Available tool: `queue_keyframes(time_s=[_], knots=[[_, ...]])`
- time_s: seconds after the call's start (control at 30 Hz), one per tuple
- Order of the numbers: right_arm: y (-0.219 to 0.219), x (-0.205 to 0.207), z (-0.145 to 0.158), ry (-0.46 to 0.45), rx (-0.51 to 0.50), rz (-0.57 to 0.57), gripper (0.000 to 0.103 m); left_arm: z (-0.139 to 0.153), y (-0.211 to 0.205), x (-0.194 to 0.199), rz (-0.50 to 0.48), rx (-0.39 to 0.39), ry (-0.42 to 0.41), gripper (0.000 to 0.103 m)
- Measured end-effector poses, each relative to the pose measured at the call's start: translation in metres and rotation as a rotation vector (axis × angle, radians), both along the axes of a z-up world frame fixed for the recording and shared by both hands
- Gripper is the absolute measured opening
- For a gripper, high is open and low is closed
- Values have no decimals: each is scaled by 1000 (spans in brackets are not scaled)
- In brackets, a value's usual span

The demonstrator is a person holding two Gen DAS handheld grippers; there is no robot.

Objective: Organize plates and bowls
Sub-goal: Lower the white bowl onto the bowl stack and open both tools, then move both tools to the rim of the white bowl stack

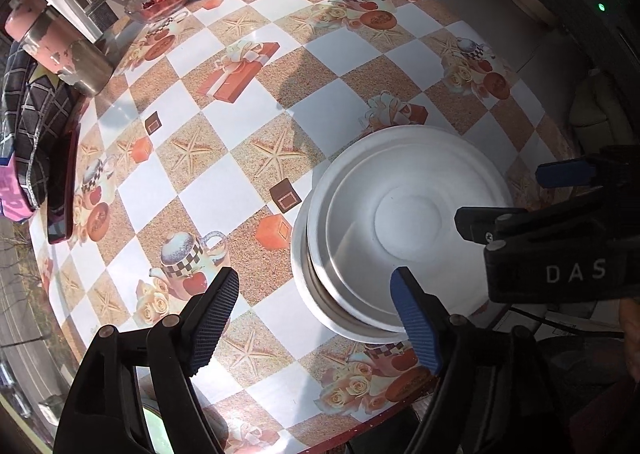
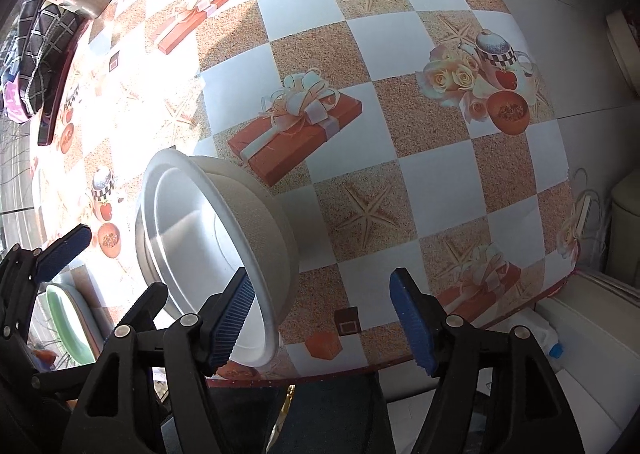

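Left wrist view, from the left: a checked cloth (image 1: 30, 121) and a dark red tray (image 1: 64, 193) lie at the table's (image 1: 224, 189) edge, with a steel canister (image 1: 68, 49) behind them and a glass bowl (image 1: 160, 1) of red pieces (too small to name) further back. Near the front edge stand the stacked white bowls (image 1: 404, 230), one nested in another, with nothing in the top one. The left gripper (image 1: 316, 322) hangs released, its jaws spread, its right pad over the stack's near rim. The right gripper (image 1: 516, 193) at the stack's right side is also released. Right wrist view shows a green dish (image 2: 68, 318) low at left, beyond the table edge.
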State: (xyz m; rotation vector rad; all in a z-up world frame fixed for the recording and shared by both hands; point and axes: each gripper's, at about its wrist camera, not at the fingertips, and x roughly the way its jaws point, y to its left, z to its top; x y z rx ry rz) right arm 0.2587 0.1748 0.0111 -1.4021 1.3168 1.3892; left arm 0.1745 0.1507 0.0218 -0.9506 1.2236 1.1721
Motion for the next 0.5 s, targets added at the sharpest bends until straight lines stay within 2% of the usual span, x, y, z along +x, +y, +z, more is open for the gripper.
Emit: queue_keyframes(time_s=[0.07,0.2,0.27,0.47,0.5], knots=[[-1,2,6,-11,32,-7,101,13,-5,-1,-13,49,-26,84],[-8,5,19,-34,113,15,101,44,-16,-2,-13,190,-23,89],[-12,5,25,-40,151,30,101,58,-18,-6,-4,236,-20,90],[-23,4,37,-38,170,-7,101,67,-17,-21,51,184,-125,91],[-23,3,39,-37,170,-14,101,67,-18,-23,57,176,-132,97]])
